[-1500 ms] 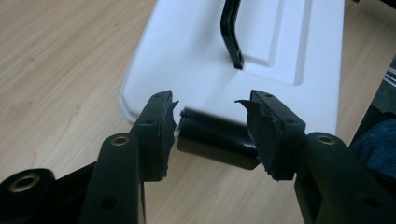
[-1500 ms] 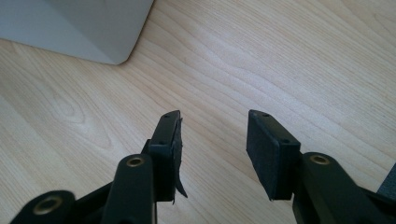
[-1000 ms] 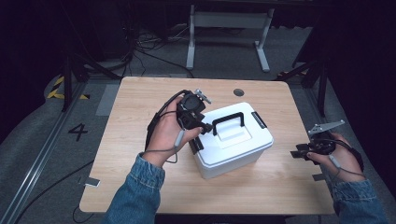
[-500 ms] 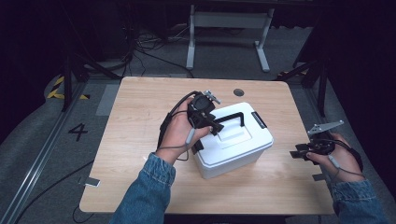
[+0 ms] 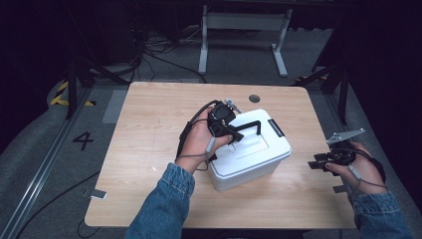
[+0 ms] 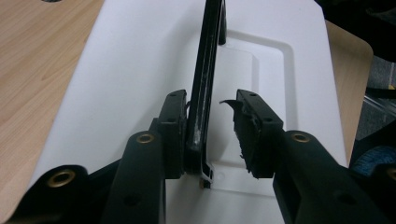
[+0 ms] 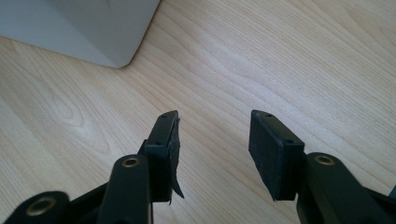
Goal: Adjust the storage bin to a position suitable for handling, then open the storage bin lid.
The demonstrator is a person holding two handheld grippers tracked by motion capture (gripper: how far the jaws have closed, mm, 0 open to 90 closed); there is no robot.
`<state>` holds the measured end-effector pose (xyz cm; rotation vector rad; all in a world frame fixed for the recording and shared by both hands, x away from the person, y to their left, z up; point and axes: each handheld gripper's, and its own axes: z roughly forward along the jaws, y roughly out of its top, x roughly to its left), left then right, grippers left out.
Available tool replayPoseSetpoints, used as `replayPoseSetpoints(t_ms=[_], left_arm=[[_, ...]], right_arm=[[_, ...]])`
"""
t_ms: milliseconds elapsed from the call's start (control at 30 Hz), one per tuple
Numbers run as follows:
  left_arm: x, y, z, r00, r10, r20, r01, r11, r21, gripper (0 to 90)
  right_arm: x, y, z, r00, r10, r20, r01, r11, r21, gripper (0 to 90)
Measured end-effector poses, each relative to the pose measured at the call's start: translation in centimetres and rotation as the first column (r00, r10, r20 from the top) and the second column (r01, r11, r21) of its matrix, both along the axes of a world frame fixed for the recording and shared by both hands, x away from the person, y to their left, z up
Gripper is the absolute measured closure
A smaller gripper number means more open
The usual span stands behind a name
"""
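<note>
1. White lidded box (image 5: 249, 157): stands on the wooden table (image 5: 149, 149), right of the table's centre, black handle (image 5: 247, 125) raised upright above its lid.
2. Left gripper (image 5: 231, 135): over the box lid, jaws just closing around the handle (image 6: 205, 88); one pad touches it, the other stands just apart.
3. Right gripper (image 5: 318, 163): well right of the box, above the table edge, jaws wide apart with nothing between them.
</note>
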<state>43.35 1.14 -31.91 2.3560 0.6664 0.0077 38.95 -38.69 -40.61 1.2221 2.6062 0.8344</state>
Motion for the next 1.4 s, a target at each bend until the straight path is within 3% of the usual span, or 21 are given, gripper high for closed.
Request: replayPoseSetpoints(t_ms=[333, 433, 700, 1000, 1400], left_arm=[[0.5, -0.7, -0.6, 0.9997, -0.009, -0.022, 0.008, 0.9995, -0.031, 74.3], [0.6, -0.6, -0.6, 0.9998, -0.003, -0.019, 0.003, 0.9993, -0.036, 82.1], [0.6, -0.7, -0.7, 0.9993, -0.035, -0.015, 0.034, 0.9972, -0.066, 84.0], [0.4, -0.9, 0.1, 0.9991, -0.043, 0.005, 0.043, 0.9965, -0.071, 84.4], [-0.2, -0.7, 2.2, 0.9980, -0.057, 0.027, 0.060, 0.9889, -0.135, 84.5]], right_arm=[[-0.2, -0.2, -0.3, 1.0000, -0.003, -0.007, 0.003, 1.0000, -0.004, 54.0], [-0.4, -0.4, -0.4, 0.9999, -0.008, -0.008, 0.008, 0.9999, -0.006, 53.8], [-0.6, -0.5, -0.4, 0.9999, -0.013, -0.010, 0.013, 0.9999, -0.010, 53.6], [-0.6, -0.4, -0.2, 1.0000, -0.004, 0.002, 0.004, 0.9999, -0.009, 53.6], [-0.5, -0.3, -0.3, 1.0000, 0.000, 0.001, 0.000, 1.0000, -0.005, 53.5]])
